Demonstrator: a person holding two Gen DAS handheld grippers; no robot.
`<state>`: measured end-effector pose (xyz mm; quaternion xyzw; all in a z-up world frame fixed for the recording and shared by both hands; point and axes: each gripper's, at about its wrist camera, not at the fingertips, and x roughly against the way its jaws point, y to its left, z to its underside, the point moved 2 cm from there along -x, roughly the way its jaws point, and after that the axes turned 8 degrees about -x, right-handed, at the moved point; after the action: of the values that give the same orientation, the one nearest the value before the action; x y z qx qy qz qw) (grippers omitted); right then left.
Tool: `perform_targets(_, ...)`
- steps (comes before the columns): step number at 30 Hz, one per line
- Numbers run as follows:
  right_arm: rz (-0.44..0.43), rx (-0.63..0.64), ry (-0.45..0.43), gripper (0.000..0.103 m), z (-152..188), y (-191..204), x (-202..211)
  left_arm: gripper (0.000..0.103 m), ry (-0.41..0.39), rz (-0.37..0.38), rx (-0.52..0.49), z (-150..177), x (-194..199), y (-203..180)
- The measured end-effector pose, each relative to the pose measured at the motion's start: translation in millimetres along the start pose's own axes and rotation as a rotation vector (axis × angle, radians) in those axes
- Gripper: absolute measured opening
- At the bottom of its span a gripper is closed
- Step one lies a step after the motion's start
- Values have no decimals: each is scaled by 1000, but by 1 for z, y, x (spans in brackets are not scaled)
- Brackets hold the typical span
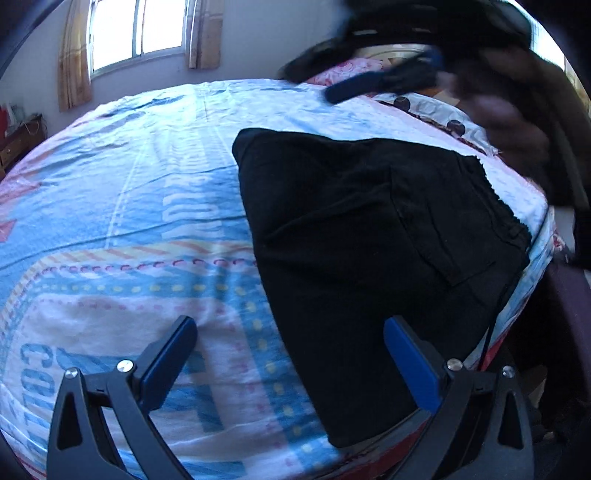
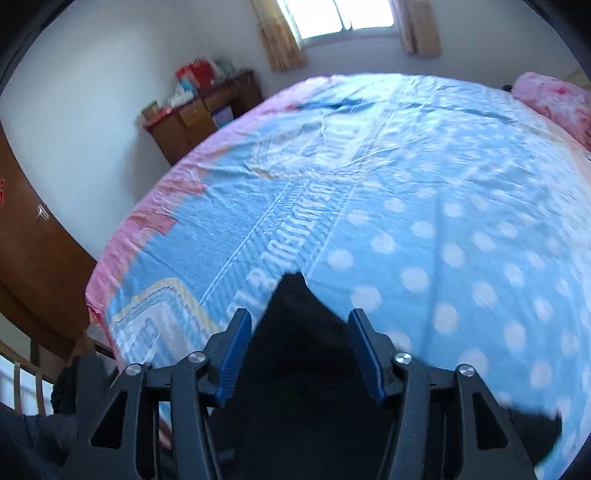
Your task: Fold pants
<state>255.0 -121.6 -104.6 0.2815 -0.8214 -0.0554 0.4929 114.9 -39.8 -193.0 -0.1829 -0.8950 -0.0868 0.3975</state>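
Both sets of jaws are spread wide with nothing between the pads. My left gripper (image 1: 291, 358) hangs above the near edge of the bed; its right finger sits over the black pants (image 1: 369, 266), its left finger over the bare bedspread (image 1: 129, 206). The pants lie flat on the right part of the bed as a folded dark slab, a back pocket facing up and the gathered waistband along the far right edge. A thin dark cord trails off the waist end toward the bed's edge.

In the left wrist view my right gripper (image 1: 373, 83) shows as a blurred blue-and-black shape held high over the far right of the bed, clear of the cloth. From its own camera, the right gripper (image 2: 299, 354) looks down at a pointed corner of the pants (image 2: 295, 369) lying between and below its fingers, not touching them that I can see.

A pink pillow (image 2: 557, 99) rests at the head end, a wooden desk (image 2: 199, 110) stands by the wall, and a curtained window (image 1: 136, 29) is behind.
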Motion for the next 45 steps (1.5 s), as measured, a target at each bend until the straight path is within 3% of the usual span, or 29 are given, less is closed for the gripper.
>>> perform_targets(8,8,51,194,41,-22,11,-71,103,-3,-33,7,4,-4,11)
perform_targets(10,13,78,241,33,-21,15,-82,103,-5,-42,-11,5,-5,9)
perform_targets(11,15,89,251,23,-22,16,-85,103,-5,-47,-18,6,-5,9)
perform_targets(15,36,105,234,8,-25,16,-93,103,-9,-64,-39,8,-8,3)
perform_targets(21,92,110,203,2,-25,-1,-120,103,-23,-68,-50,8,-10,-5)
perform_targets(26,33,106,170,2,-28,-6,-107,103,-21,-41,-15,6,-3,1)
perform_targets(32,3,-53,7,7,-28,-45,-23,103,-101,-34,63,-12,19,19)
perform_targets(34,-21,-62,-4,17,-12,-46,-1,103,-98,-28,53,-19,16,19)
perform_targets(36,-66,-63,23,47,9,-45,9,103,-84,-28,31,-28,8,16)
perform_targets(37,-83,-61,42,49,22,-42,11,103,-76,-26,19,-31,4,14)
perform_targets(40,-37,-44,50,49,47,-46,5,103,-27,-25,-40,-39,-14,3)
perform_targets(42,-39,-127,51,48,55,-69,-8,103,-9,-20,-61,-39,-24,-5)
perform_targets(45,-67,-234,-14,36,50,-103,-15,103,-11,-11,-44,-45,-23,-5)
